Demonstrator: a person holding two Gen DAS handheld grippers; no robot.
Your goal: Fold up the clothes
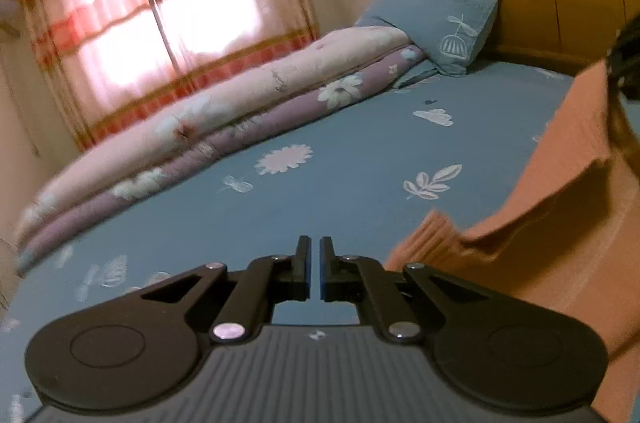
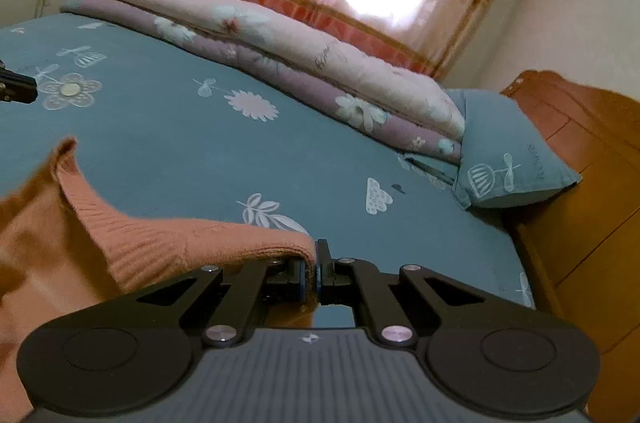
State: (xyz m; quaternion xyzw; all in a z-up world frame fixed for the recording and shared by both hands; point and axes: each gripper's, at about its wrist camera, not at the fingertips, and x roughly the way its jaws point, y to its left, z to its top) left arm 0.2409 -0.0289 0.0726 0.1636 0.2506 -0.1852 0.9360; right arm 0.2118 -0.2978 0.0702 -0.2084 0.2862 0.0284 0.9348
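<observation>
Pinched the ribbed edge of the orange sweater [image 2: 132, 235] in the right gripper [image 2: 313, 271], fingers pressed tight on the knit, up over the near side of the bed [image 2: 180, 151]. Held the left gripper [image 1: 315, 267] over the bed too, fingers pressed together with nothing between them. Hung off to that empty gripper's right, sagging down toward the bed, long way seeming to run sideways along the bed's near side. Sat nearer the right hand. Probably needed the left fingers to spread and reach right for the loose corner.
</observation>
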